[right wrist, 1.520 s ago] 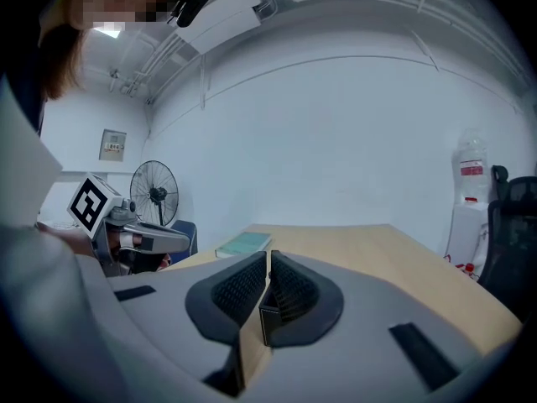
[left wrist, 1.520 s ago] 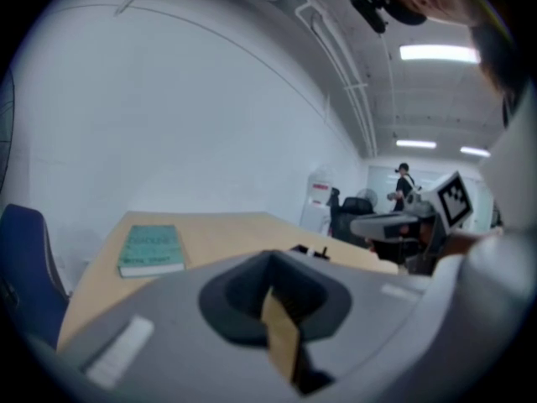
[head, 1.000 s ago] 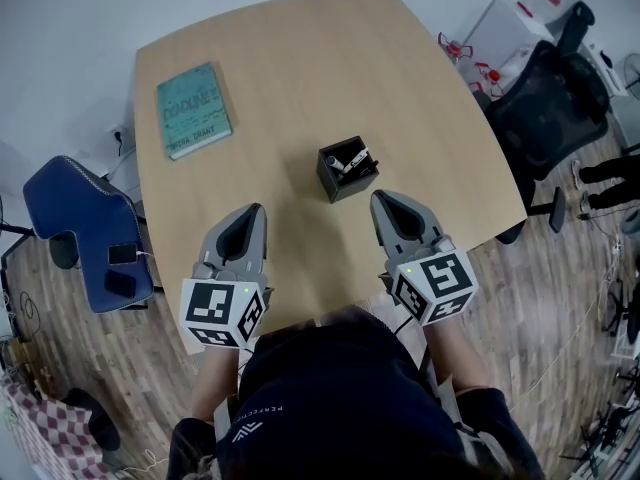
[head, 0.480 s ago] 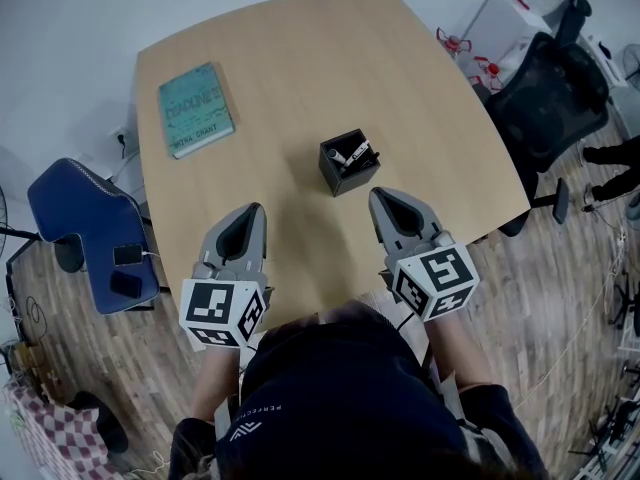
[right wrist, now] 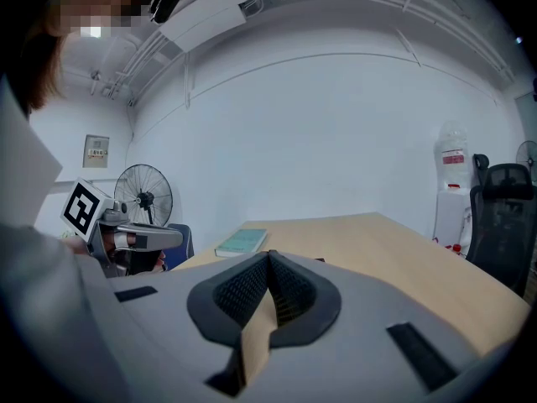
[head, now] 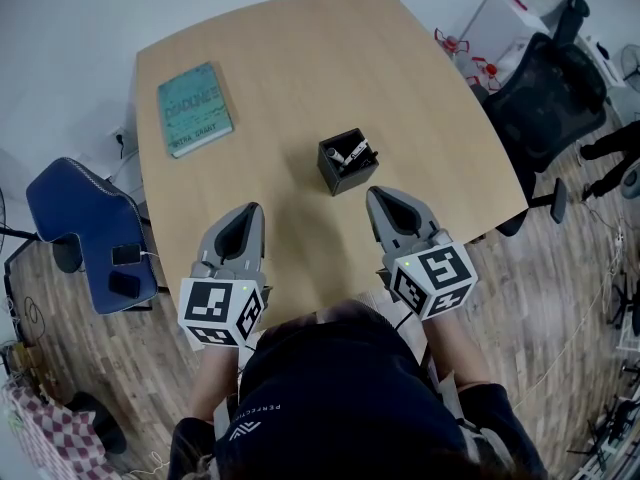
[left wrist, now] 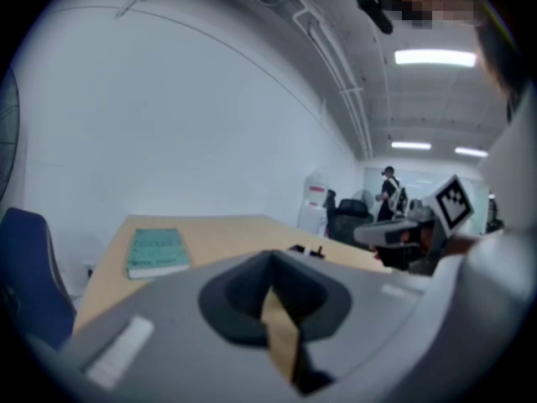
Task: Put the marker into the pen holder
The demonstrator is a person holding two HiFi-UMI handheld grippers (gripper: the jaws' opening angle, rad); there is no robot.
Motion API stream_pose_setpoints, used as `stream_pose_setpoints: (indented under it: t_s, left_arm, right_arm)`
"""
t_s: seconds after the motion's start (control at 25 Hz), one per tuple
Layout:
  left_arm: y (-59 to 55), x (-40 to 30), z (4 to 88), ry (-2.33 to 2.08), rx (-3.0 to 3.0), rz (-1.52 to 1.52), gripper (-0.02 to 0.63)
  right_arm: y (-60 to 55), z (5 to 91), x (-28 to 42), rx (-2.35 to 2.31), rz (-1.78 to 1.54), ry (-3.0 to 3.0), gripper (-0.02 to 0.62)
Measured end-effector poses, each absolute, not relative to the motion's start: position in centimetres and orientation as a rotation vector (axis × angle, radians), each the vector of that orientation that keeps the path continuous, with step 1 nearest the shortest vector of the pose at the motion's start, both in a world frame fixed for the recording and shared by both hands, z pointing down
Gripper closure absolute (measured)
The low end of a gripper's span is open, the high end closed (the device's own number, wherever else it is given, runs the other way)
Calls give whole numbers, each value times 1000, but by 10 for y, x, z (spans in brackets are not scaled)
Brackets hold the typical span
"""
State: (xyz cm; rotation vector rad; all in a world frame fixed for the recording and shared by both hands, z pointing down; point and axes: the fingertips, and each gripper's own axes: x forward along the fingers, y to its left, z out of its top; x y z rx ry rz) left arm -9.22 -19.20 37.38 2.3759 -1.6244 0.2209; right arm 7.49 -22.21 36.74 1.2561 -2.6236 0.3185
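Observation:
A black square pen holder [head: 347,164] stands near the middle of the wooden table [head: 300,58]. A white-and-black marker [head: 354,154] lies slanted inside it. My left gripper [head: 250,211] rests near the table's front edge, to the holder's lower left, shut and empty. My right gripper [head: 377,196] sits just in front of the holder, a little to its right, with its jaws also closed on nothing. In the left gripper view the shut jaws [left wrist: 270,259] hide most of the holder. The right gripper [right wrist: 270,257] shows the same in its own view.
A teal book [head: 193,109] lies at the table's far left, also seen as the book [left wrist: 157,251] and the book [right wrist: 242,242]. A blue chair [head: 85,228] stands left of the table and a black office chair [head: 550,98] to its right. A fan [right wrist: 144,200] stands by the wall.

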Motion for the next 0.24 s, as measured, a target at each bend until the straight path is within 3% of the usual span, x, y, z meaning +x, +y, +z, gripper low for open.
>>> stream_pose_setpoints:
  t_s: [0.24]
  left_arm:
    - [-195, -92, 373, -1629, 2365, 207, 600]
  right_arm:
    - [-225, 366, 76, 1252, 330, -2632, 594]
